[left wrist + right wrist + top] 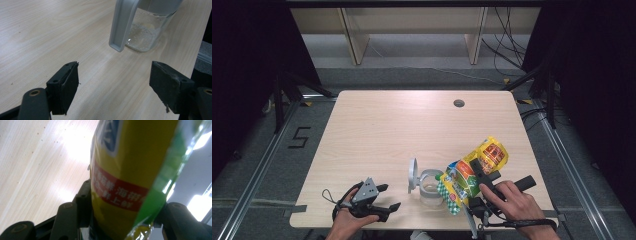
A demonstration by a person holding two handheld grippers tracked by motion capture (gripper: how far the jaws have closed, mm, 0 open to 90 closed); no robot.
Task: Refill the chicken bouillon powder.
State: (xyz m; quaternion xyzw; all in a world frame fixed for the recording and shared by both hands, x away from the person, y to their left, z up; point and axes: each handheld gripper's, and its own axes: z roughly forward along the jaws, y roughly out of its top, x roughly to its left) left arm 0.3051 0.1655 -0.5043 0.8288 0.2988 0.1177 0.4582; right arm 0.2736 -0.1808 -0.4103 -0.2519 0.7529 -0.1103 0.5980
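1. Right claw (477, 182) sits closest, at the near right edge of the surface (377, 125), and it's clamped on a yellow-green snack bag (474, 172). In the right gripper view the bag (125, 175) is squeezed between both jaws, so that's a proper grip, not just resting there.
2. Bag is tipped so its lower end leans over the clear jar (430, 187), which looks to me like a pouring setup. Holding it mid-body probably lets the opening point down at the jar mouth.
3. Left claw (387, 200) rests near the front left, jaws spread wide with nothing in them. From the left gripper view it points at the jar (147, 32), maybe ready to steady it.
4. Jar's grey lid (413, 175) stands flipped up on the left side, just beside the rim, so it's the one thing that could get bumped.
5. Farther back there's bare wood and a small cable hole (458, 103), well out of the way.
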